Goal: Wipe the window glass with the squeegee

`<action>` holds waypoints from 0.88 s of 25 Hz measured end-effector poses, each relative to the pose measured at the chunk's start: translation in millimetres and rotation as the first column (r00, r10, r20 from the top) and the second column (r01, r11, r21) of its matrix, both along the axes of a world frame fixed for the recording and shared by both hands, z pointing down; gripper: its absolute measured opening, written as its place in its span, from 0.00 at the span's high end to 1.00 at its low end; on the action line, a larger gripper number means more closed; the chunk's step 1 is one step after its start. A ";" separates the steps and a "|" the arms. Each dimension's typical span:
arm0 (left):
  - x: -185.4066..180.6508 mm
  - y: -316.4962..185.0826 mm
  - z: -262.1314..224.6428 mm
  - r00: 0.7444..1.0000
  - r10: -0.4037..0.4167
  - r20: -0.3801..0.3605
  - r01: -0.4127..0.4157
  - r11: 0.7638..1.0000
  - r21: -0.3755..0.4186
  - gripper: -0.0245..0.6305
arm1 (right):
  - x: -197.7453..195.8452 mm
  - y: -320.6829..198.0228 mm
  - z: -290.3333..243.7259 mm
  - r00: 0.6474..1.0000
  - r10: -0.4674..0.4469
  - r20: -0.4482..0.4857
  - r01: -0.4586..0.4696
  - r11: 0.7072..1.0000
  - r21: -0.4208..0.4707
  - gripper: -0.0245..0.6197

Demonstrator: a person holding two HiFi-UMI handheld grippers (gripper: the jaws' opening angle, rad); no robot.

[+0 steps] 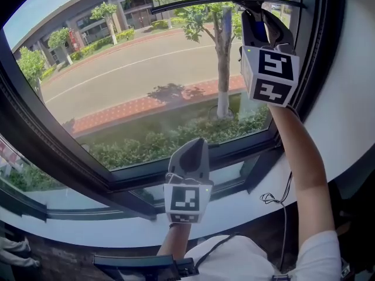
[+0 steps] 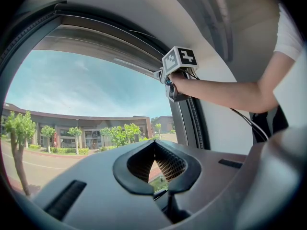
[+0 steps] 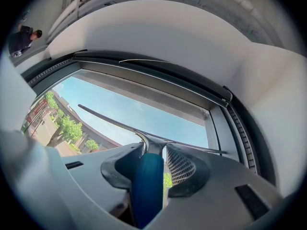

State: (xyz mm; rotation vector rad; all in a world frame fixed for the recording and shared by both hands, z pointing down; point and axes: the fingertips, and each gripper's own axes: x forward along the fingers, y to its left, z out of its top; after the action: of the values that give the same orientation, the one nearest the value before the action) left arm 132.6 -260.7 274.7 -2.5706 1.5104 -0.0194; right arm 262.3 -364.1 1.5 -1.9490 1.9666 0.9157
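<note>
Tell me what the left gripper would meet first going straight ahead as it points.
Most likely the window glass; nothing shows between it and the left gripper, tongs shut, though depth is unclear.

Right tongs (image 1: 256,21) raised, gripping; left tongs (image 1: 195,148) lowered, closed.

Blue-handled squeegee (image 3: 146,188) high on window glass (image 1: 129,69)

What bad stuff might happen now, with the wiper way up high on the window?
1. The right tool grips the squeegee only by its blue handle, so the long blade might twist and leave streaks on the glass.
2. The blade's end sits close to the right window frame and may bump it.
3. The left tool hangs low and empty, so it probably couldn't catch a slip.
</note>
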 end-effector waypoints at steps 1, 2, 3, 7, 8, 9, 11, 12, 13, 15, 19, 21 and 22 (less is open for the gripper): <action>-0.7 0.7 0.5 1.000 -0.001 0.000 0.001 1.000 -0.002 0.96 | -0.4 0.6 3.0 1.000 0.001 -0.001 -0.001 1.000 -0.001 0.73; -1.9 1.5 0.7 1.000 -0.002 0.000 0.002 1.000 -0.004 0.96 | -1.2 1.5 5.5 1.000 0.003 -0.002 -0.003 1.000 -0.003 0.73; -3.4 2.4 0.7 1.000 -0.003 0.002 0.003 1.000 -0.006 0.96 | -2.1 2.3 7.8 1.000 0.004 -0.003 -0.004 1.000 -0.005 0.73; -5.7 3.7 1.3 1.000 -0.007 -0.001 0.007 1.000 -0.010 0.96 | -2.7 3.6 17.5 1.000 0.006 -0.006 -0.006 1.000 -0.016 0.73; -5.2 3.4 1.8 1.000 -0.007 0.000 0.007 1.000 -0.010 0.96 | -2.2 3.3 20.5 1.000 0.006 -0.003 -0.006 1.000 -0.019 0.73; -4.5 3.0 2.2 1.000 -0.007 0.002 0.007 1.000 -0.011 0.96 | -1.8 2.8 23.4 1.000 0.005 0.001 -0.005 1.000 -0.022 0.73; -2.9 2.3 2.0 1.000 -0.005 0.008 0.005 1.000 -0.013 0.96 | -1.2 1.8 28.4 1.000 0.006 0.005 -0.006 1.000 -0.027 0.73; -2.3 2.2 1.7 1.000 -0.004 0.009 0.004 1.000 -0.013 0.96 | -1.1 1.5 30.7 1.000 0.007 0.006 -0.007 1.000 -0.030 0.73; -1.9 2.3 1.8 1.000 -0.003 0.010 0.003 1.000 -0.015 0.96 | -1.2 1.5 33.1 1.000 0.007 0.006 -0.007 0.999 -0.033 0.73; -1.8 3.2 3.2 1.000 -0.002 0.008 0.002 1.000 -0.016 0.96 | -1.7 2.3 38.8 1.000 0.007 0.005 -0.007 0.999 -0.038 0.73; -0.4 4.6 5.0 1.000 -0.002 0.004 0.002 1.000 -0.028 0.96 | -1.9 3.6 50.6 1.000 0.008 0.003 -0.008 0.999 -0.052 0.73; 1.7 5.9 5.1 1.000 0.001 0.004 -0.001 0.999 -0.033 0.96 | -2.8 3.8 57.8 1.000 0.005 0.002 -0.005 0.998 -0.065 0.73; 2.9 6.6 5.8 1.000 0.004 0.006 -0.004 0.999 -0.035 0.96 | -2.7 3.9 62.4 1.000 0.006 -0.001 -0.006 0.997 -0.074 0.73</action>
State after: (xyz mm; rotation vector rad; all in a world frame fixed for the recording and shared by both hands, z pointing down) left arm 135.5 -254.1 280.5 -2.5978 1.5162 -0.0533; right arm 259.5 -360.2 63.8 -1.9951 2.0233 0.8565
